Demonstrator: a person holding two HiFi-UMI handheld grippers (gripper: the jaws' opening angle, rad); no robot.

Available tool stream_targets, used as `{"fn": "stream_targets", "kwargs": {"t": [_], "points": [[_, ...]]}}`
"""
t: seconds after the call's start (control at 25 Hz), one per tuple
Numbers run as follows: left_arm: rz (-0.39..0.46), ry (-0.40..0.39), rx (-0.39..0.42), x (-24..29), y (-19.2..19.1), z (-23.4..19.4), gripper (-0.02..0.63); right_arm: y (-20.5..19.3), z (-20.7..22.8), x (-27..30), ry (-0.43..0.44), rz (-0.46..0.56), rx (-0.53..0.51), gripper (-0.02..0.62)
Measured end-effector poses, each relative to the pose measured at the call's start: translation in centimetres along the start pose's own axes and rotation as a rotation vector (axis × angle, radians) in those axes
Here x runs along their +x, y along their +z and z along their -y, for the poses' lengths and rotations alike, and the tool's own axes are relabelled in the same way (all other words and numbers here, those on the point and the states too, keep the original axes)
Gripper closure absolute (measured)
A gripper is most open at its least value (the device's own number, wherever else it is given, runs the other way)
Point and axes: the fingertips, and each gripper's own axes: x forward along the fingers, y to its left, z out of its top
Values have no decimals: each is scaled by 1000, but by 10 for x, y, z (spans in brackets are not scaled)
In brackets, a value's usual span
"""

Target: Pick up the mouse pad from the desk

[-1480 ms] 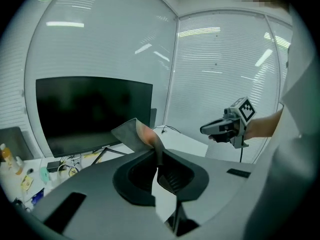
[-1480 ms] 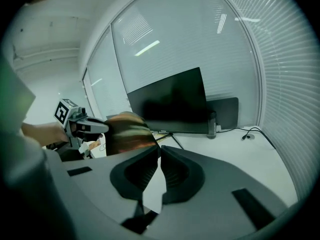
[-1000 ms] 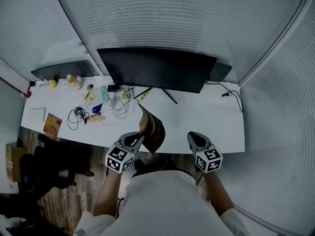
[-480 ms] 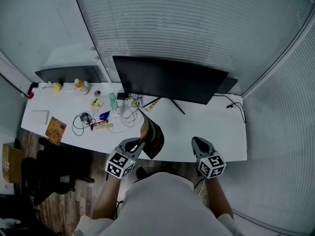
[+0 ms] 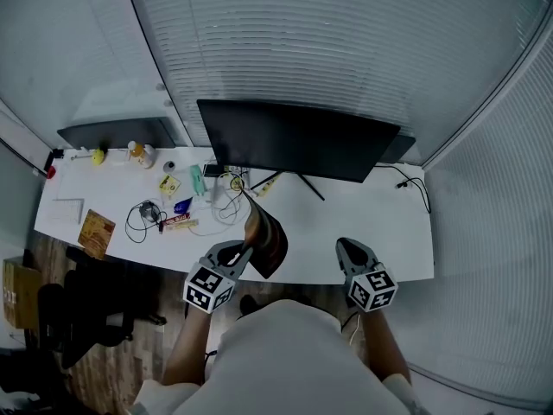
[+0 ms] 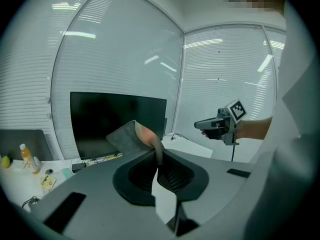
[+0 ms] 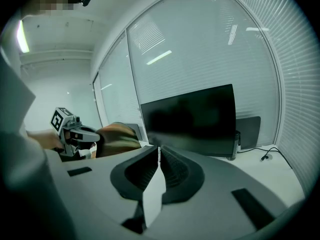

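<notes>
Since the frame a second ago, both grippers have drawn back a little toward the person, and the mouse pad [image 5: 263, 236] has travelled with the left one.

The mouse pad is off the desk [image 5: 363, 223]. It is pinched by one edge and stands up and forward from the left gripper [image 5: 244, 249], curling over at the top. Its back is dark grey and its face is printed in orange-brown. In the left gripper view the jaws are closed tight on the pad's lower edge, and the pad [image 6: 134, 136] rises up and to the left of the jaw tips.

The right gripper [image 5: 346, 245] is held off to the right of the left one, well apart from it and not touching the pad. Its jaws are pressed together with nothing between them.

Beyond both grippers is a dark monitor [image 5: 298, 141] at the back of the desk. Farther out to the left gripper's left are tangled cables [image 5: 143, 210], a small bottle [image 5: 134, 151] and a brown packet [image 5: 95, 229].
</notes>
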Motion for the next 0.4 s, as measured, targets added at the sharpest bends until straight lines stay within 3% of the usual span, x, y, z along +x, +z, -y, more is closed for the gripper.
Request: {"fn": "stream_targets", "kwargs": {"t": [0.4], "points": [[3,5,2,4,7,-3,568,5,2,-1,5,6,1,557]]}}
